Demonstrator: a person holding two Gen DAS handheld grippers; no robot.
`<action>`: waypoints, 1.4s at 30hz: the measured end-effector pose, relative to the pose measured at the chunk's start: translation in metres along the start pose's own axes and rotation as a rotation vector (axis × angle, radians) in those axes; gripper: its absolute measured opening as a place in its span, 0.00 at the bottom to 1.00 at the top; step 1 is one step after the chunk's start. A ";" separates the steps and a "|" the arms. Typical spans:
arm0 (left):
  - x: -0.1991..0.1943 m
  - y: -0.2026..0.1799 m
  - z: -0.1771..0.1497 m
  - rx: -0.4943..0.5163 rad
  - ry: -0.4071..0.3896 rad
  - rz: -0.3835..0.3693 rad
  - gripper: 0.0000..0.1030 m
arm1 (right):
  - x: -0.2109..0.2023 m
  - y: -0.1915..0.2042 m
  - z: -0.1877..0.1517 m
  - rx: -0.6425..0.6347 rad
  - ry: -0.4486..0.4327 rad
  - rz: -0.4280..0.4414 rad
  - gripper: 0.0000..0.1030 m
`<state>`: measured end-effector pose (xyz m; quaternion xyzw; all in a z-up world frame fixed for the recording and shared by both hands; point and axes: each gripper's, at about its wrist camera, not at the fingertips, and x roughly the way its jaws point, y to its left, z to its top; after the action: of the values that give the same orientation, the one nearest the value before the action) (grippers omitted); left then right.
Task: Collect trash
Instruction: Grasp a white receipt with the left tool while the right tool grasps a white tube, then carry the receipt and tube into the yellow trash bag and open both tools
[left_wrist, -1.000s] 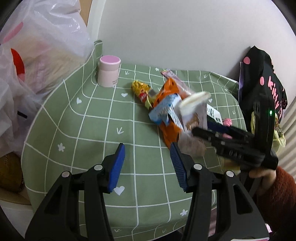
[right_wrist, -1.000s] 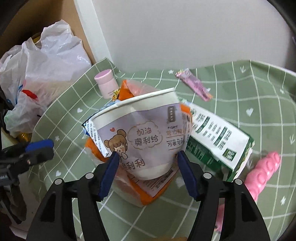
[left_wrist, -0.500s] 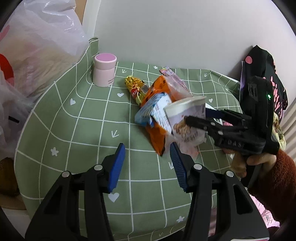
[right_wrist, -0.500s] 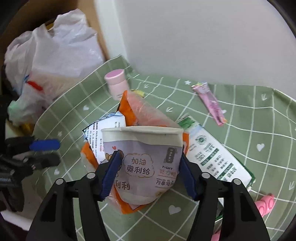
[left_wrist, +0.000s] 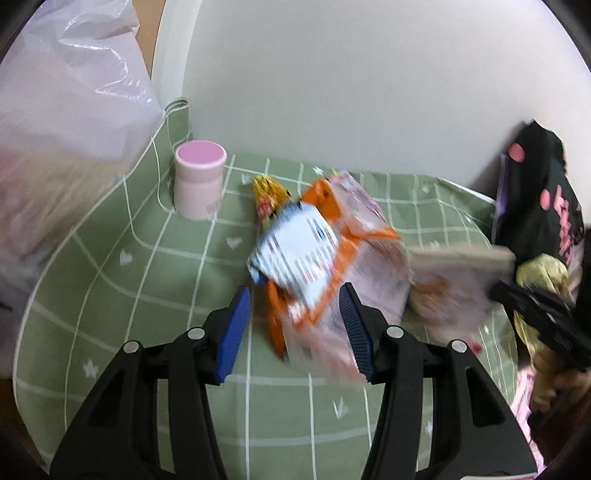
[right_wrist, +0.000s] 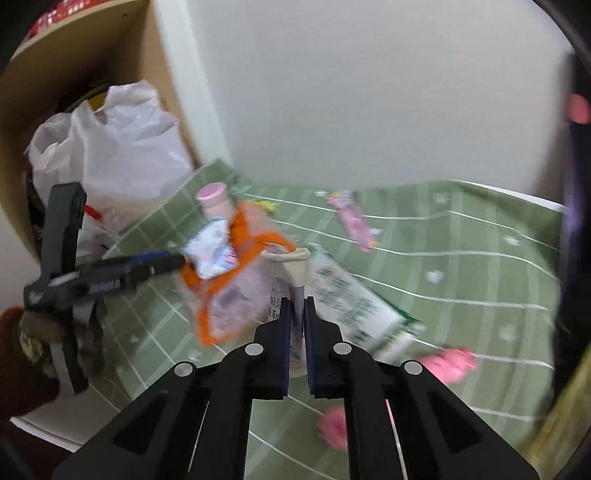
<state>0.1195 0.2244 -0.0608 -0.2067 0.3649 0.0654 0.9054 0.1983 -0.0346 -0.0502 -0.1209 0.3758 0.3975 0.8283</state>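
Right gripper (right_wrist: 294, 332) has the paper cup (right_wrist: 290, 291) squashed flat, left one closing in on the wrappers

Jaws pinched nearly together on the cup, probably to crush it for binning. Left gripper (left_wrist: 291, 330) is spread wide around the orange snack bag (left_wrist: 332, 258) on the green checked tablecloth (left_wrist: 147, 288), white plastic bag (right_wrist: 122, 155) waiting off the edge.

Motion blur smears the orange wrapper (left_wrist: 334, 258) and paper cup (left_wrist: 454, 284), leaving their print unreadable. The white plastic bag (left_wrist: 66, 110) and black bag (left_wrist: 543, 206) run past the frame edges.
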 end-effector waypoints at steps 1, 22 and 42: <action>0.005 0.003 0.004 -0.014 0.000 -0.003 0.47 | -0.008 -0.008 -0.003 0.007 0.001 -0.039 0.08; 0.024 -0.036 0.040 0.188 -0.065 -0.071 0.44 | -0.074 -0.044 -0.035 0.134 -0.024 -0.246 0.08; -0.014 -0.077 0.072 0.160 -0.088 -0.146 0.08 | -0.105 -0.047 -0.029 0.188 -0.083 -0.337 0.08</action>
<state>0.1754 0.1855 0.0208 -0.1566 0.3128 -0.0211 0.9366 0.1767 -0.1393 0.0006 -0.0879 0.3511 0.2213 0.9055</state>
